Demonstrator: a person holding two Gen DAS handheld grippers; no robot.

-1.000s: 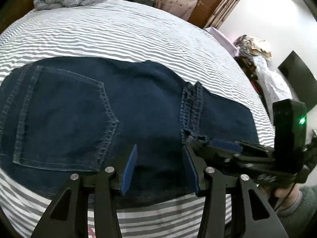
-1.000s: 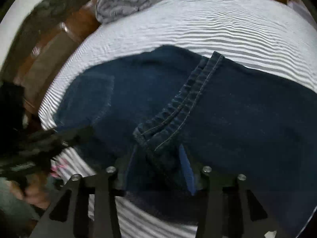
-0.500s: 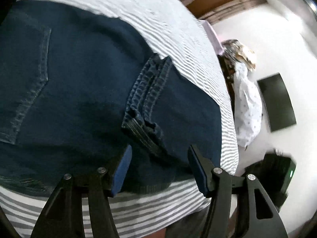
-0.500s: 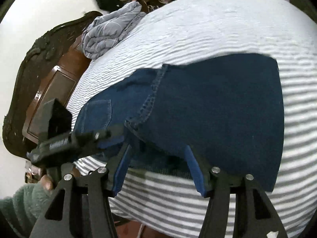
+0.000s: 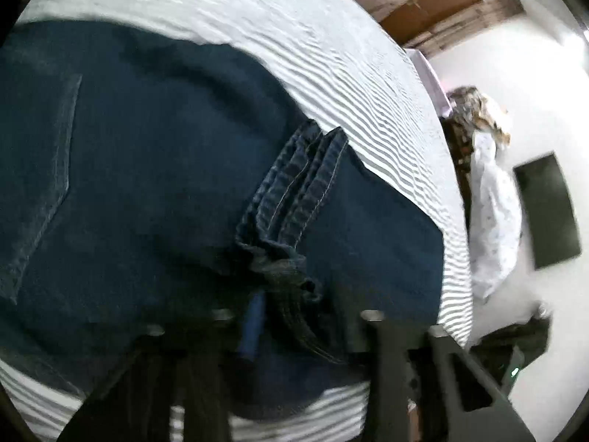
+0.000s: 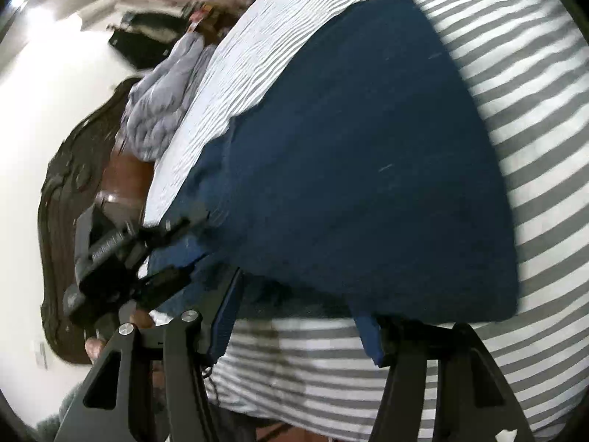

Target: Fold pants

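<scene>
Dark blue jeans (image 5: 147, 169) lie folded on the striped bed (image 5: 294, 37). Their stacked leg hems (image 5: 294, 199) bunch up between the fingers of my left gripper (image 5: 298, 316), whose jaws are closing and pinch the hem bundle; one blue pad (image 5: 252, 328) shows beside it. In the right wrist view the left gripper (image 6: 184, 250) holds denim at the left end of the jeans (image 6: 368, 165). My right gripper (image 6: 298, 305) stands open, its pads either side of the jeans' near folded edge without pressing on it. Its blurred body (image 5: 515, 350) is at the lower right of the left wrist view.
A grey quilt (image 6: 162, 110) is heaped by the dark wooden headboard (image 6: 73, 202). Beyond the bed's far side are a pile of white cloth (image 5: 493, 202), a black screen on the wall (image 5: 545, 210) and a brown door (image 5: 434, 11). Striped sheet (image 6: 533, 110) surrounds the jeans.
My left gripper has moved in on the bunched hems and narrowed onto them. My right gripper let go of the hem, opened, rolled and slid right along the near edge.
</scene>
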